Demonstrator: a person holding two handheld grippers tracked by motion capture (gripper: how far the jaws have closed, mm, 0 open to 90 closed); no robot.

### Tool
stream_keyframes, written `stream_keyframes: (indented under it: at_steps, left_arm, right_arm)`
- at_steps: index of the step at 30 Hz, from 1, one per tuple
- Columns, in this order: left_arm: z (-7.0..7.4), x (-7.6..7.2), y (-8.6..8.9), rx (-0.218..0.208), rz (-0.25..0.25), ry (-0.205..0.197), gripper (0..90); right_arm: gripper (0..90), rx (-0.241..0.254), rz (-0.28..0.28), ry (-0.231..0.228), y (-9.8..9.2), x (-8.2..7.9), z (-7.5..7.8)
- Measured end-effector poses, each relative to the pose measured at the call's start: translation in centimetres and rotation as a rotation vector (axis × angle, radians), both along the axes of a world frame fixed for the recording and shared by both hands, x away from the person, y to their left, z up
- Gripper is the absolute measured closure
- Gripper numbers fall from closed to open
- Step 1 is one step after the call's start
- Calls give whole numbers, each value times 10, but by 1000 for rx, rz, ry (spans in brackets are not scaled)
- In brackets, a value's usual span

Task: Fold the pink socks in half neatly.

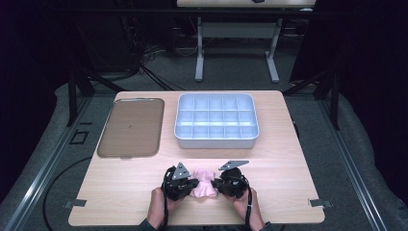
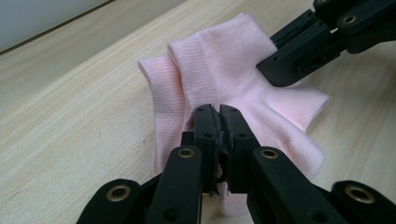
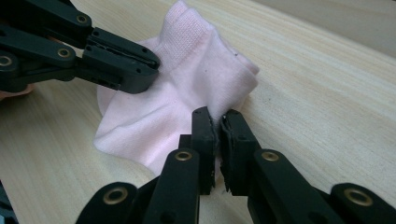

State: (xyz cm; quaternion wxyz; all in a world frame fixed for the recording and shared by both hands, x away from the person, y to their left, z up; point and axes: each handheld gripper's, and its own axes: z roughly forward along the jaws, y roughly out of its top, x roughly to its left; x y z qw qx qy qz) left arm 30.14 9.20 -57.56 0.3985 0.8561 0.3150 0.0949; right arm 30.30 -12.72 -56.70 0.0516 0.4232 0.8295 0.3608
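Sock point(image 1: 204, 183) betw. L claw point(image 2: 219, 112) & R claw point(image 3: 217, 116), both clamped.

Overhead light falling evenly on table point(image 1: 120, 192); room around table sinking into darkness. Soft glare showing on tray point(image 1: 131, 127) left of table centre. Gripper views staying sharp, slightly soft near claws.

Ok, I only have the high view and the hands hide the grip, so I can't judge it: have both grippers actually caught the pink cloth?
Observer: Yes. The left gripper is shut on the pink sock; it's a sock, with ribbed cuffs showing.
Operator: And the right one?
Observer: The right gripper is shut on the sock's opposite edge, fabric pinched between its fingers.
Operator: Is it lifted?
Observer: Its lower edge lies on the table; the middle is bunched up.
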Motion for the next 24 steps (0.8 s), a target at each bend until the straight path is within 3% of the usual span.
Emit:
stream_keyframes:
  at_steps: [24]
  left_arm:
    - [-3, 1, -4, -6, -1, -1, 882]
  right_arm:
    - [847, 14, -1, -12, -6, -3, 3]
